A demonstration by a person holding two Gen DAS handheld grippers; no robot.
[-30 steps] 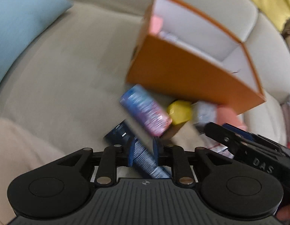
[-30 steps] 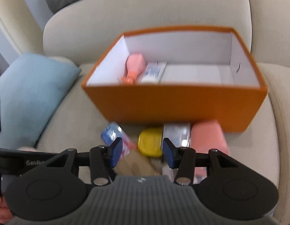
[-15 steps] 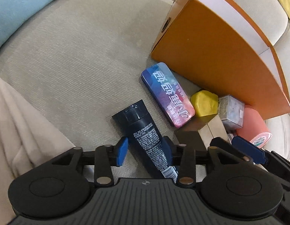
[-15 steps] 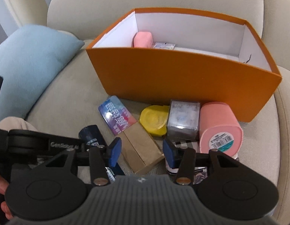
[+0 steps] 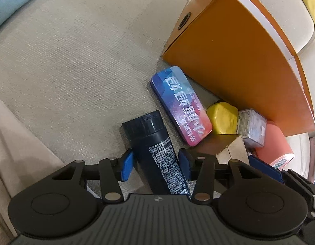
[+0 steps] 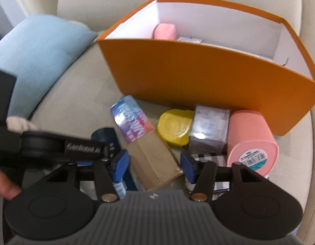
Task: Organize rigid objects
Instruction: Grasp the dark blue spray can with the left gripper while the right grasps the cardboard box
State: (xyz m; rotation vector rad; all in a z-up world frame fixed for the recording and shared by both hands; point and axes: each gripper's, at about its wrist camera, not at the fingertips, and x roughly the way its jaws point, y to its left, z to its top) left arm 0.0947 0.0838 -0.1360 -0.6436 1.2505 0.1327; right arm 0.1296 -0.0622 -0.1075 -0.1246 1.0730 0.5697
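Sofa cushion (image 5: 75,65) in pale beige fills most of both views, with a light blue pillow (image 6: 41,55) at the upper left of the right wrist frame. Next in size, the orange box (image 6: 198,75) stands on the cushion across the upper centre of that frame; its white inside holds a pink item (image 6: 164,31) and a small pale packet against the far wall. In front of the box, touching or nearly so, a row of smaller things lies on the cushion: a pink cylinder (image 6: 251,140) at the right, a clear plastic box (image 6: 210,126) beside it, a yellow lidded tub (image 6: 174,126), a brown cardboard carton (image 6: 155,159) and a blue-to-pink tin (image 5: 180,106) lying flat at the left end. A dark bottle (image 5: 155,153) lies at the lower centre of the left wrist frame. The left tool (image 5: 156,166) has just been opening and its blue pads stand on either side of the bottle, at most brushing it. The right tool (image 6: 153,167) has likewise been opening; its pads stand apart around the near end of the cardboard carton without pressing it.
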